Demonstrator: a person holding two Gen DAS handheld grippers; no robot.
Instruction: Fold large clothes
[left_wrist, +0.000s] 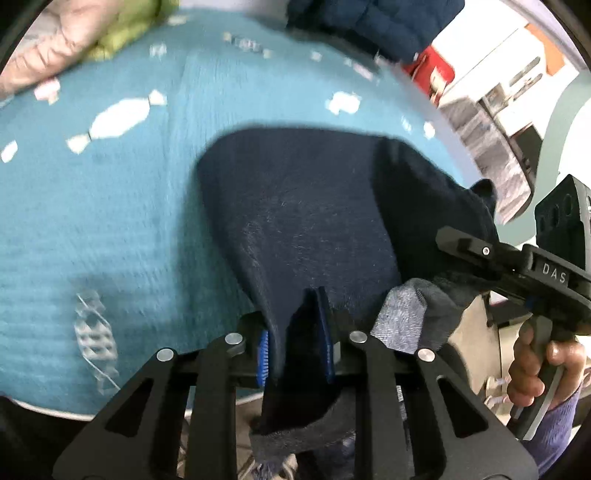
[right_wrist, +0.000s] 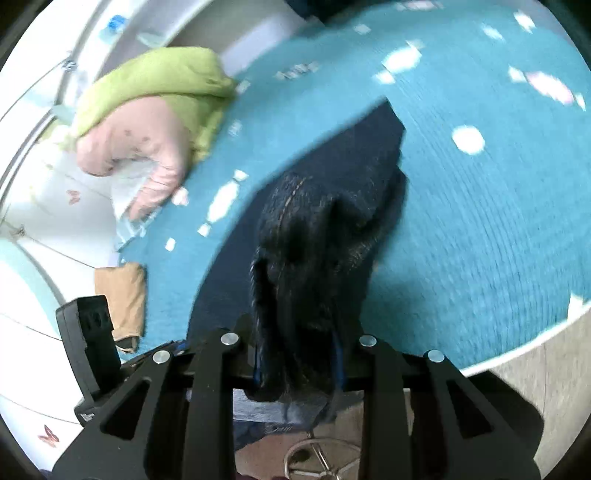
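Nearest the lens, left black two-finger gripper (left_wrist: 295, 347) clamped on a fold of dark navy denim garment (left_wrist: 314, 214), spread over teal candy-print bedspread (left_wrist: 110, 229). Right black gripper (right_wrist: 299, 362) pinched on the same denim (right_wrist: 332, 206), bunched near the bedspread's edge. Green-and-pink bedding (right_wrist: 147, 110) far left.

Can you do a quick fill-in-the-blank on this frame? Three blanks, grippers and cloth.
1. Both grippers are clamped on the dark ____ jeans.
2. The jeans lie on a ____ bedspread with white prints.
3. The left gripper and right gripper are both ____.

Missing: blue; teal; shut
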